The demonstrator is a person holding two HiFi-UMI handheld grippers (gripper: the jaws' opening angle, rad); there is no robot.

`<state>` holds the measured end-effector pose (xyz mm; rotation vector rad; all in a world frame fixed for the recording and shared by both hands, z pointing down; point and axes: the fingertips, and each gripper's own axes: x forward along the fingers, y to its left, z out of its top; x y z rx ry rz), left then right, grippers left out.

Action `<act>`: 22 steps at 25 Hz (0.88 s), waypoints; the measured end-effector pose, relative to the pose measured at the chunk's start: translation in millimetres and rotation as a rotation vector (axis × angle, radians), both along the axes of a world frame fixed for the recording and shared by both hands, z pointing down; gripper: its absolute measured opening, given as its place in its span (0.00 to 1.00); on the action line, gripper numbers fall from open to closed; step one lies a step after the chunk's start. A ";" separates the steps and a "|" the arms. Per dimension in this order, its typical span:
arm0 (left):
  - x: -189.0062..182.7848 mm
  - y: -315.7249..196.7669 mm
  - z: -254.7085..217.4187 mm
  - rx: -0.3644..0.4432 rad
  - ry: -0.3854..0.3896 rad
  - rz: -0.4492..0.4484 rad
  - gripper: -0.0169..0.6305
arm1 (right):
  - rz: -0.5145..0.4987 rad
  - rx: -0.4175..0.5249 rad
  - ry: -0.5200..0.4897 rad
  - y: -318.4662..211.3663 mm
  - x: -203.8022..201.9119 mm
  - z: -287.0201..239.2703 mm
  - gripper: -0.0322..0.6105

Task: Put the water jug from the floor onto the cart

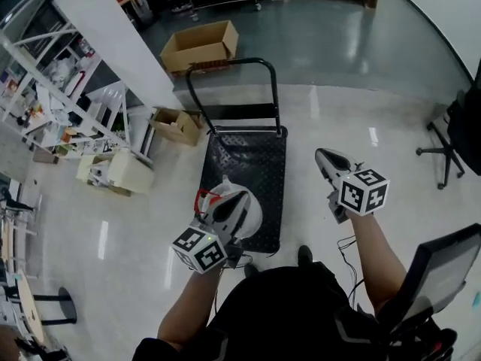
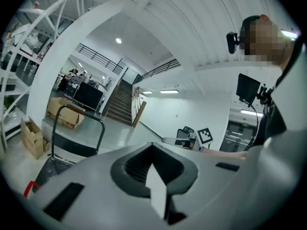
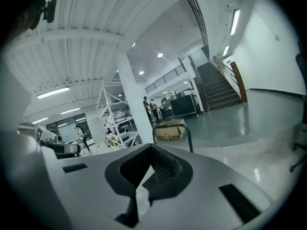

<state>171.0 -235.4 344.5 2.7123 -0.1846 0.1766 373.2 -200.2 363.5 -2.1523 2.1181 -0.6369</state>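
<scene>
Two tools are seen from above, held over a glossy floor (image 1: 338,104). The left tool (image 1: 237,200) is clenched with nothing between its jaws and is held directly over the water jug (image 1: 255,215). The jug is set on the near end of the black cart (image 1: 248,153), with a red part showing at its left. The right tool (image 1: 325,156) is likewise clenched and empty, held off the cart's right edge. An open cardboard box (image 1: 201,43) is seen beyond the cart's handle (image 1: 233,65).

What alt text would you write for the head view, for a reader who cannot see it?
Looking down: the left claw and right claw, both shut and empty, hover near a black cart on a glossy floor. A water jug with a red handle seems to sit on the cart's near end, partly behind the left claw.
</scene>
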 end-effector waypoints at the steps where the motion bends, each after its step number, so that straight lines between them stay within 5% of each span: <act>1: 11.0 6.3 -7.0 0.013 0.006 0.018 0.02 | 0.005 -0.004 0.018 10.0 6.6 -4.6 0.05; 13: 94.1 86.8 -37.1 0.070 -0.027 0.130 0.02 | 0.017 -0.013 0.142 103.6 52.0 -34.5 0.05; 22: 51.6 115.1 -52.9 0.174 -0.007 0.162 0.02 | 0.112 0.032 0.178 155.0 5.3 -52.8 0.05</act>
